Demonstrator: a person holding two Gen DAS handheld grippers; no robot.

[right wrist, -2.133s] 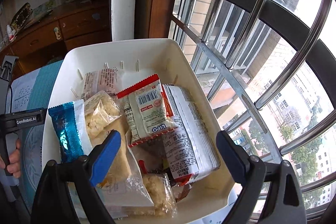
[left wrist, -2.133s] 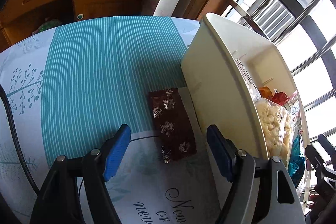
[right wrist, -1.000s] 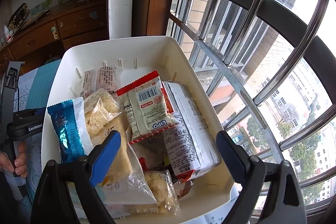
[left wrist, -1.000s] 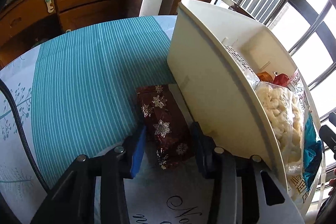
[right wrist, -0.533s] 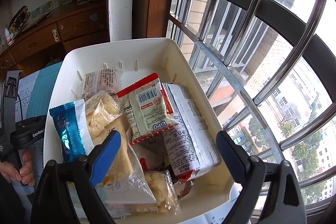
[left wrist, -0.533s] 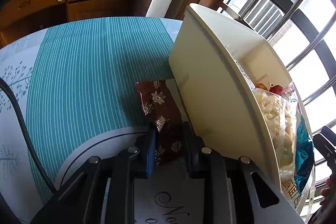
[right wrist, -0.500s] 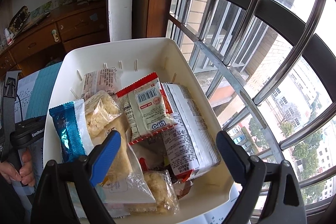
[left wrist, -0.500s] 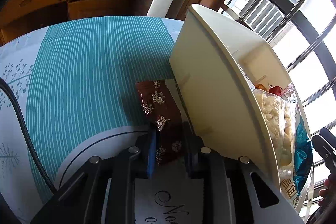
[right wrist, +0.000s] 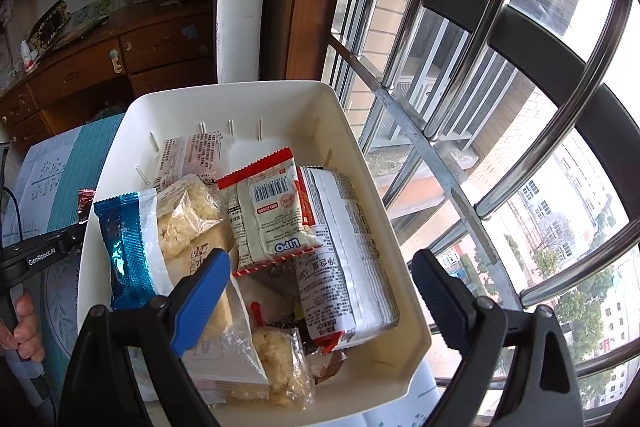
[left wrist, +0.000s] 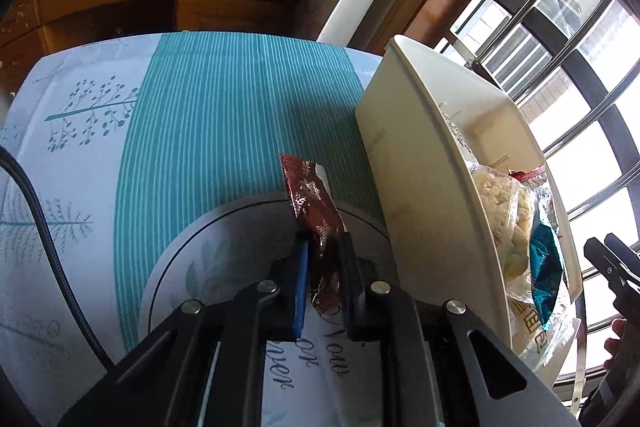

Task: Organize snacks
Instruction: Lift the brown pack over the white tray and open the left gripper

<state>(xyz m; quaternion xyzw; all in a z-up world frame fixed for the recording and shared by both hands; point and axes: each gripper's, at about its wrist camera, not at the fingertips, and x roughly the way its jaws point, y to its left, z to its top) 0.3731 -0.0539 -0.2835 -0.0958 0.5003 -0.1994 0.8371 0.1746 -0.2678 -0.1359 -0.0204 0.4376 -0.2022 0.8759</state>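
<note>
The left gripper (left wrist: 324, 279) fills the bottom of its view, and its black frame hides the near part of the surface (left wrist: 208, 131), which is covered by a teal striped cloth. Its two fingers (left wrist: 301, 287) are closed on a dark red snack packet (left wrist: 310, 203) printed with silver snowflakes. The packet's lower end is pinched between the fingers, and the rest sticks up and forward past the fingertips, tilted. Whether its far end touches the cloth cannot be told. The packet is just left of the outer wall of a cream plastic bin (left wrist: 420, 163).

From this side only the top edges of a few bags inside the bin show. The right wrist view looks down into the bin (right wrist: 360, 155), which holds a pile of snack packets: a blue foil bag (right wrist: 124, 247), clear bags of pale puffed pieces (right wrist: 184, 215), a red-edged packet (right wrist: 272, 207) and a white noodle pack (right wrist: 344, 247). Some lie half buried under others. The right gripper (right wrist: 320, 283) hangs above the pile with its fingers spread wide and nothing between them. At the left edge, a hand (right wrist: 24, 327) holding the left gripper's handle is partly cut off.
</note>
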